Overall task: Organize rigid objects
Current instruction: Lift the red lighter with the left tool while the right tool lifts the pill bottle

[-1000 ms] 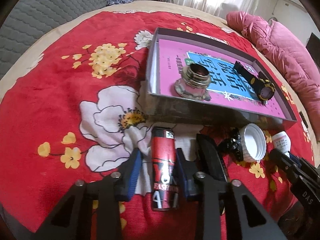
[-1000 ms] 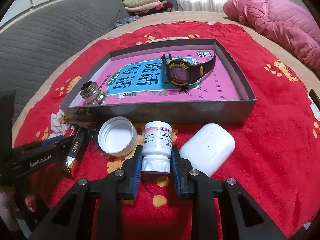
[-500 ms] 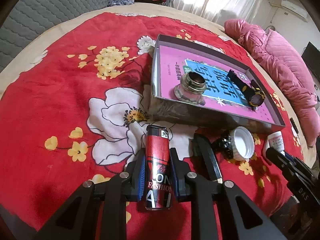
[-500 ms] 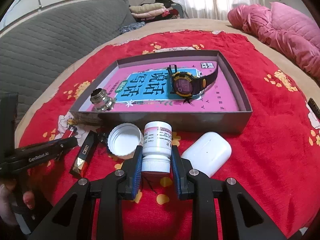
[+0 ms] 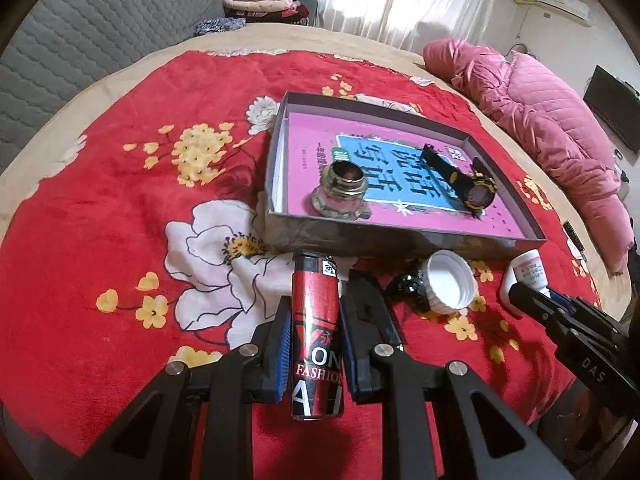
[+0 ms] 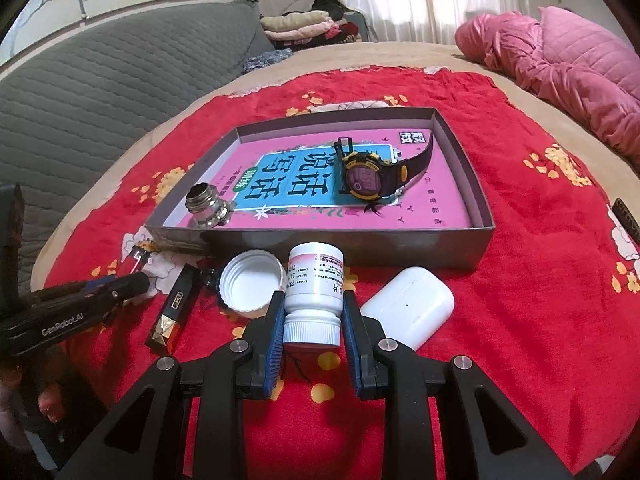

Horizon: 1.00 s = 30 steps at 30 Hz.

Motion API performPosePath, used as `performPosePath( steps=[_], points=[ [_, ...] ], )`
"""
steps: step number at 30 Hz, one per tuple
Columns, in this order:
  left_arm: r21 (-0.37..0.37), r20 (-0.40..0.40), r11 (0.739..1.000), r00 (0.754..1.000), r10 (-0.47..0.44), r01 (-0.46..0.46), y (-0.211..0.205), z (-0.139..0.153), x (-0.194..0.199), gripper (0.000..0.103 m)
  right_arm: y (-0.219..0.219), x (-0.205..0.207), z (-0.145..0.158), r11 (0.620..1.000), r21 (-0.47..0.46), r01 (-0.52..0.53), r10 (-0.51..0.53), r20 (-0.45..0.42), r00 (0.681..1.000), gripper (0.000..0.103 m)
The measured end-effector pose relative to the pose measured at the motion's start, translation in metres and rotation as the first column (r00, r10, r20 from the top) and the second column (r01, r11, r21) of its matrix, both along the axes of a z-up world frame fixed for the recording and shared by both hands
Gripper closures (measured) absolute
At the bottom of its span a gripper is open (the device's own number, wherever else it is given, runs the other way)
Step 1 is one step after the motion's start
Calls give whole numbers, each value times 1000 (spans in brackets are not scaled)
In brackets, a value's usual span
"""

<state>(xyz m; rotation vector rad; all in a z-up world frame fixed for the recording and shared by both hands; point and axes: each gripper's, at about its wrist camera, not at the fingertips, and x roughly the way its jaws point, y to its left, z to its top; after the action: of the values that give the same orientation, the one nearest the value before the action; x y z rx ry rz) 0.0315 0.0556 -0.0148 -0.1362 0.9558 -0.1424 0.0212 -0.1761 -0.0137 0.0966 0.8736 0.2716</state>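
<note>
Lighter (image 5: 317, 332): clamped across its mid-body between the pads of the left gripper (image 5: 314, 350), just short of the box's (image 5: 400, 240) near wall, metal head pointing toward it. Judged light, rigid and glossy; it could slip, so a mid-body hold looks soundest. Bottle (image 6: 314, 292): small, white, stiff plastic, probably light; the right gripper (image 6: 313, 334) grips it at the shoulder, cap toward the camera, near the same wall. Watch (image 6: 370, 174) and a metal fitting (image 6: 206, 206) already lie inside the box.

Bottle's (image 5: 527, 272) body behind right gripper (image 5: 532, 300)
</note>
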Motion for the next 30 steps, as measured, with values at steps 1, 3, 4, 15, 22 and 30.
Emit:
performPosePath(
  steps=[1, 3, 4, 15, 22, 30],
  points=[
    [1, 5, 1000, 1000, -3, 3, -1, 1, -1, 81, 0, 0, 1, 1000, 1, 0, 0, 1, 1000, 76],
    [3, 10, 1000, 1000, -8, 8, -2, 2, -1, 81, -1, -1, 2, 1000, 3, 3, -3, 5, 1000, 76],
    [6, 11, 1000, 1000, -10, 10, -3, 2, -1, 81, -2, -1, 3, 1000, 5, 6, -6, 7, 1000, 76],
    [-17, 36, 1000, 999, -26, 26, -15, 13, -5, 81, -12, 0, 8, 998, 59, 28, -29, 22, 999, 76],
    [-4, 49, 999, 998, -44, 45, -29, 18, -4, 81, -16, 3, 12, 996, 86, 34, -38, 47, 998, 76],
    [-10, 47, 1000, 998, -29, 30, -37, 24, 3, 81, -30, 12, 18, 988, 140, 59, -71, 80, 994, 76]
  ],
)
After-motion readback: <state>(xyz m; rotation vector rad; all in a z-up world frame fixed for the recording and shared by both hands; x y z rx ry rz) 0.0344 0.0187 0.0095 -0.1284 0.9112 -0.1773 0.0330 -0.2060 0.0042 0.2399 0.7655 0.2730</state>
